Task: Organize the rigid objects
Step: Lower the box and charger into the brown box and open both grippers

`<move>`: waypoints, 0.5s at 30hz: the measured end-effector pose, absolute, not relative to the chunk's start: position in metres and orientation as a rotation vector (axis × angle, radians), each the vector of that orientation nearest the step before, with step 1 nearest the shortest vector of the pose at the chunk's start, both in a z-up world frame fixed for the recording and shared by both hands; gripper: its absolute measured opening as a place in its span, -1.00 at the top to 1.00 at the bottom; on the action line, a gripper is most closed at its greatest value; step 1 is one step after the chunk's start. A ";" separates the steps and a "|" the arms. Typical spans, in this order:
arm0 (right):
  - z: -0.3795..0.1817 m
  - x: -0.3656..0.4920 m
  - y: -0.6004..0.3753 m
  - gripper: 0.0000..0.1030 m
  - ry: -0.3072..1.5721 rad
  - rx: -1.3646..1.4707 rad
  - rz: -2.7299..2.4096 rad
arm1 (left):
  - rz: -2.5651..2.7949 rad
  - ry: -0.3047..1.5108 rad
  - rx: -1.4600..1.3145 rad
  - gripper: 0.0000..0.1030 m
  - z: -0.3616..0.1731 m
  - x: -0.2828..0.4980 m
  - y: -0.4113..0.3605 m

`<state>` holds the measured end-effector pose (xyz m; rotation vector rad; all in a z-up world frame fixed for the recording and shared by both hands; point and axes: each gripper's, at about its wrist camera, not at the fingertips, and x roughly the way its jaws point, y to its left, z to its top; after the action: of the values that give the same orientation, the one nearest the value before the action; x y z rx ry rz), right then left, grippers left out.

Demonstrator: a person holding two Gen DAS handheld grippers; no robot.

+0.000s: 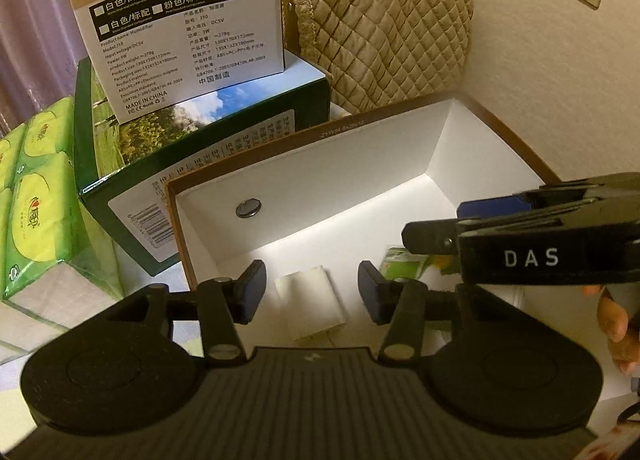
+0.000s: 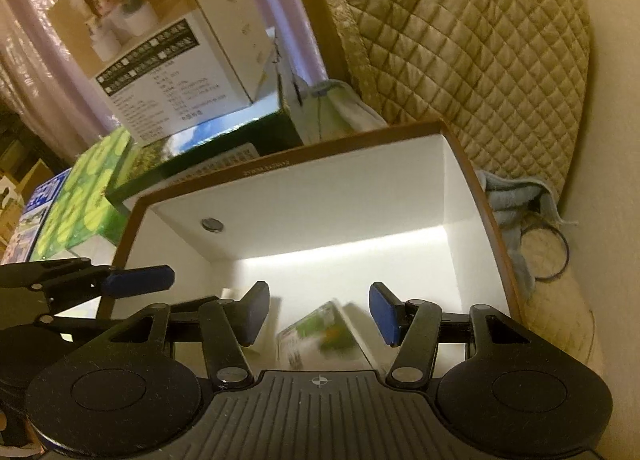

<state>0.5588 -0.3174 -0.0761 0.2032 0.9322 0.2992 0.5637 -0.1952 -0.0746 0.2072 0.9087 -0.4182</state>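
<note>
A white open box with a brown rim (image 1: 372,116) (image 2: 280,158) lies below both grippers. In the left wrist view my left gripper (image 1: 310,292) is open over the box, above a small white block (image 1: 310,308) on the box floor. A small green-and-white packet (image 1: 404,262) lies to its right, partly hidden by the right gripper. In the right wrist view my right gripper (image 2: 318,314) is open above that blurred green packet (image 2: 324,334) inside the box. A round metal disc (image 1: 248,208) (image 2: 212,225) sits on the box's far wall.
A dark green carton (image 1: 200,132) with a humidifier box (image 1: 180,28) on top stands left of the white box. Green tissue packs (image 1: 36,196) lie further left. A quilted beige cover (image 1: 384,32) (image 2: 480,60) is behind, a blue cloth (image 2: 512,212) at right.
</note>
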 end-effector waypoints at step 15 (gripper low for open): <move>-0.063 0.536 -0.318 -0.03 0.905 0.153 0.294 | -0.431 0.921 0.190 0.09 -0.070 0.548 -0.190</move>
<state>0.5356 -0.3183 -0.0629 0.1532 0.9052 0.2937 0.5483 -0.1897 -0.0698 0.1897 0.9205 -0.4313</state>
